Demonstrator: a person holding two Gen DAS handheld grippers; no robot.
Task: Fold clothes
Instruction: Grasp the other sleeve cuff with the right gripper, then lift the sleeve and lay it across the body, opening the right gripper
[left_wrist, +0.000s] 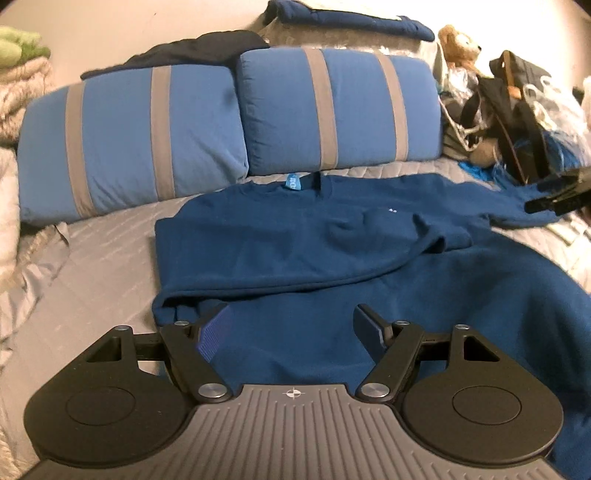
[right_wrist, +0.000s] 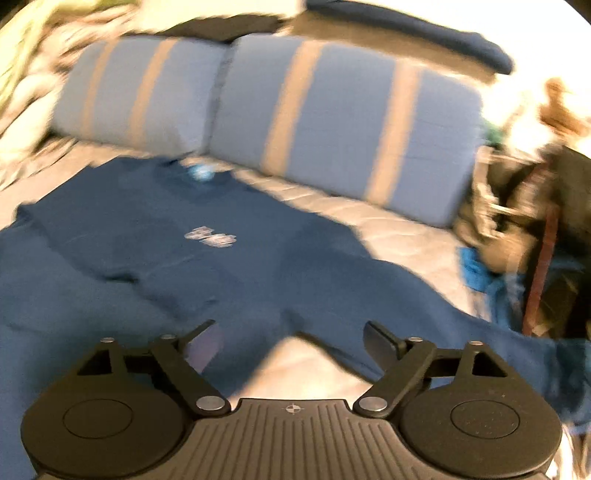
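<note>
Hovering low at the bottom of the frame, the left gripper (left_wrist: 293, 326) has its jaws spread wide over the sweater (left_wrist: 317, 258), holding nothing. The right gripper (right_wrist: 290, 341) hangs likewise, jaws wide apart and empty, above the sweater's right sleeve (right_wrist: 424, 332); that view is blurred. The sweater lies flat across the middle of the bed (left_wrist: 92, 266), left sleeve folded over its chest, collar tag (left_wrist: 293, 181) toward the far side. Beyond it, two striped pillows (left_wrist: 236, 122) fill the upper frame. At upper right sit a teddy bear (left_wrist: 460, 44) and bags (left_wrist: 517, 110).
</note>
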